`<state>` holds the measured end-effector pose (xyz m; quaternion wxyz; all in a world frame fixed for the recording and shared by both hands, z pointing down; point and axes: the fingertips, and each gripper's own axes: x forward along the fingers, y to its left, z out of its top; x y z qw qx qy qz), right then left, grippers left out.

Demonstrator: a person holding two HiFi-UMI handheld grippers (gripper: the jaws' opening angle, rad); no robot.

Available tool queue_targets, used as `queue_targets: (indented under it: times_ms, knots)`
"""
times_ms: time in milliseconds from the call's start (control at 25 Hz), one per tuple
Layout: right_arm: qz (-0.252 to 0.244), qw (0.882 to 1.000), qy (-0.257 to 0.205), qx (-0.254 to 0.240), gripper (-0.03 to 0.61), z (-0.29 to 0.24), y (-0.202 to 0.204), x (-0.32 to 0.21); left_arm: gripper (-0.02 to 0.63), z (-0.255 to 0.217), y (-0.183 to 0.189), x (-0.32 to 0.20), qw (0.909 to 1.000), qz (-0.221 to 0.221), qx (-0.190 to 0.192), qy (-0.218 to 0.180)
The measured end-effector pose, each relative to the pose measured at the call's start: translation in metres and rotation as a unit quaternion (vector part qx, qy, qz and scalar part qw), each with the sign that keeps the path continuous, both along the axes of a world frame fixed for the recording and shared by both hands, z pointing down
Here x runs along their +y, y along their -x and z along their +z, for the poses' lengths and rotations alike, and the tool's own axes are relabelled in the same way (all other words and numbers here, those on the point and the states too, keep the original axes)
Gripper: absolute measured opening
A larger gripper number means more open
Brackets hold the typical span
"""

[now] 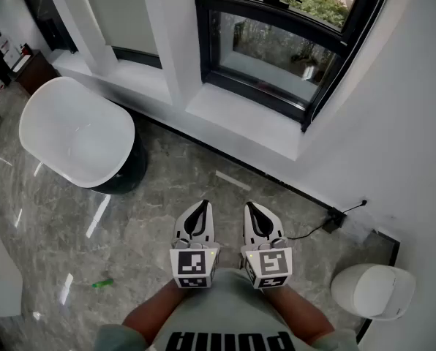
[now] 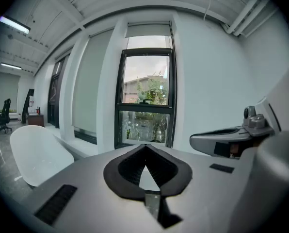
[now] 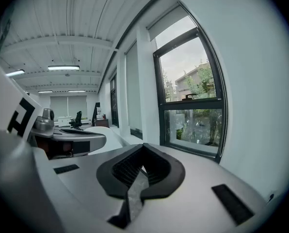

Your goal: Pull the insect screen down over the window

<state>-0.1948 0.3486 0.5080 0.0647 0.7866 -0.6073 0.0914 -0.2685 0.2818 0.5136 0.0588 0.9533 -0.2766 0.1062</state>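
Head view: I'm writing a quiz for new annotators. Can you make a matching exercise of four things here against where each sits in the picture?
Things:
1. white tub
2. small green item
3. window
4. left gripper

Places:
A. top, right of centre
B. bottom centre, jaws shut
C. left side, mid-height
D. lower left

Pairs: 1-C, 2-D, 3-A, 4-B

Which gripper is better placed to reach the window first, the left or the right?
Right, by a little. Both grippers are shut and empty, side by side, but the right gripper stands more in line with the window than the left gripper.
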Motion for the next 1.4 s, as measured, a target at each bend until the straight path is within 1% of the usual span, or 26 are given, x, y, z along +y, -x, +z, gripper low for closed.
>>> queue_targets:
  times_ms: [160, 480, 800, 1000, 1240, 1400]
  knots:
    - [-0.004, 1.0, 0.003, -0.005, -0.003, 0.0, 0.014, 0.002, 0.012, 0.001, 0.009, 0.006, 0.9999, 0.009, -0.005, 0.0]
    - [-0.006, 1.0, 0.0, 0.003, -0.003, -0.007, 0.023, 0.003, 0.012, 0.0, 0.017, 0.009, 0.9999, 0.01, -0.005, 0.002]
    - [0.012, 1.0, -0.003, 0.0, -0.003, -0.006, 0.017, 0.009, 0.012, 0.001, 0.018, 0.01, 0.9999, 0.012, -0.004, 0.003]
    - [0.024, 1.0, -0.001, -0.003, -0.003, -0.007, 0.007, 0.011, 0.012, -0.005, 0.012, 0.009, 0.9998, 0.019, -0.002, -0.003]
    - [0.047, 0.999, 0.005, -0.002, -0.003, -0.011, -0.005, 0.001, 0.012, -0.019, 0.005, 0.004, 0.9992, 0.033, 0.007, -0.021]
    - [0.056, 0.998, 0.0, 0.004, -0.003, -0.019, 0.001, -0.007, 0.012, -0.024, 0.01, -0.005, 0.9989, 0.039, 0.013, -0.021]
